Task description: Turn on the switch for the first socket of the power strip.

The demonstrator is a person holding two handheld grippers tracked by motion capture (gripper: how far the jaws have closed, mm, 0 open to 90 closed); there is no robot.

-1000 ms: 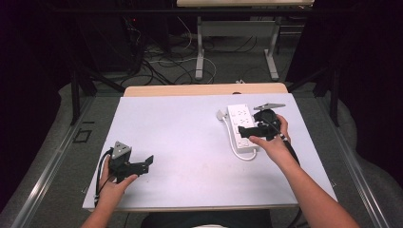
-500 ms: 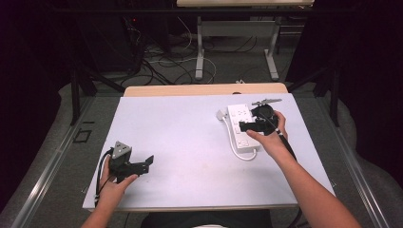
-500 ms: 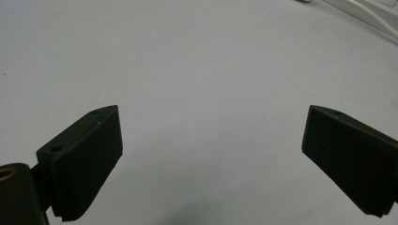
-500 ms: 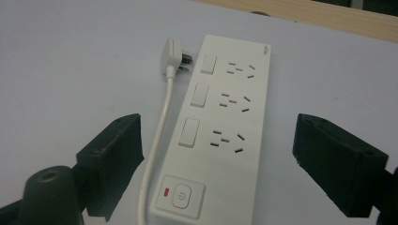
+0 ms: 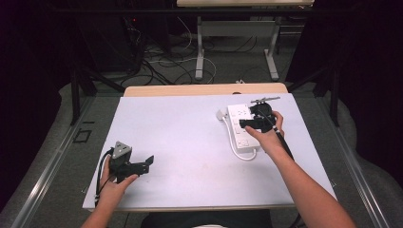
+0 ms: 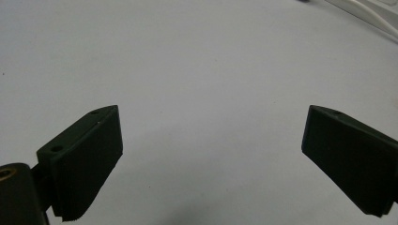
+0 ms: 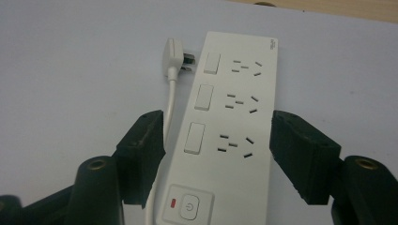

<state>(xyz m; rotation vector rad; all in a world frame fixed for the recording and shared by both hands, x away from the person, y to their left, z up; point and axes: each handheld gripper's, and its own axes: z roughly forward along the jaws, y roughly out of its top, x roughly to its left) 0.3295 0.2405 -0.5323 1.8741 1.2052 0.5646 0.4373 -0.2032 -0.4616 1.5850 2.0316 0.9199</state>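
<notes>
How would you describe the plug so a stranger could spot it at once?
Start at the white table, then its far right part, where the white power strip lies. The plug sits beside the strip's far end, prongs toward it, small and on a thin cord, unlike the long socketed strip.

Wide bare stretch of white table [image 5: 190,137] between left gripper [image 5: 138,167] and power strip [image 5: 241,126], open for passing. Strip blocks the right part, straddled by right gripper [image 7: 217,154] with spread jaws, white cable [image 7: 168,110] and plug [image 7: 172,55] just beside its edge (touching one jaw). Nothing between left gripper's spread jaws.
</notes>
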